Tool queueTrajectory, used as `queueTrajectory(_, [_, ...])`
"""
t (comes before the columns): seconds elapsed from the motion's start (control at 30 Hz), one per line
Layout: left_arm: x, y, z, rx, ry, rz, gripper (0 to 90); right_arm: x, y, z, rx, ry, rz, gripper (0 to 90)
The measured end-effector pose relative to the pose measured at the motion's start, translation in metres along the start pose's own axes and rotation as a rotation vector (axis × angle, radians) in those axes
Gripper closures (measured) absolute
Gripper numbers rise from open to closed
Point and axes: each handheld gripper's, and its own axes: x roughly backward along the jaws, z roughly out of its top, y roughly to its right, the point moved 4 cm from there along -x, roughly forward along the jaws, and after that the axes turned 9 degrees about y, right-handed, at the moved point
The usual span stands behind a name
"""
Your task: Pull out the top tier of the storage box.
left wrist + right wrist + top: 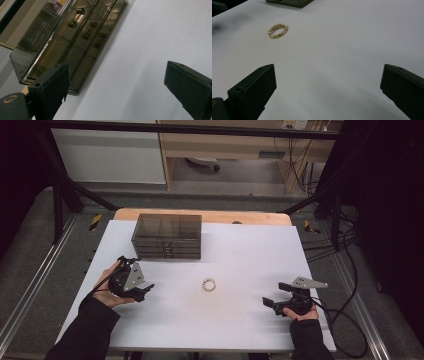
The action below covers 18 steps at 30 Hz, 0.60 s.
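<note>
At the left of the high view, the left gripper (142, 291) sits low over the white table top (240, 255), held in the person's left hand (107, 285), with a grey three-cornered plate on top. Its own view shows the two black jaws spread wide, with nothing between them but bare white surface.

Behind it, toward the far edge of the table, stands a smoky transparent plastic drawer box (167, 236) with small round knobs on its drawer fronts; in the left gripper view the box (67, 37) appears tilted, beyond the left jaw.

Near the middle of the table lies a small gold beaded bracelet (209, 284), flat on the white surface, in front of the drawer box and apart from it. It rests between the two grippers, touched by neither.

At the right, the right gripper (268, 303) is held in the person's right hand (301, 312) near the front right part of the table. Its jaws also stand wide apart and empty, and its view shows the bracelet (277, 30) lying well ahead of them, toward the left.
</note>
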Motion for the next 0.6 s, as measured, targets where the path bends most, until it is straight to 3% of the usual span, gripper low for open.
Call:
queueTrajectory(0.17, [-0.006, 0.0, 0.003, -0.065, -0.012, 0.01, 6.6, 0.0, 0.0, 0.0, -0.004, -0.002, -0.001, 0.9])
queueTrajectory(0.6, [-0.017, -0.002, 0.006, -0.174, -0.027, 0.042, 7.9, 0.0, 0.0, 0.0, 0.002, -0.003, -0.002, 0.9])
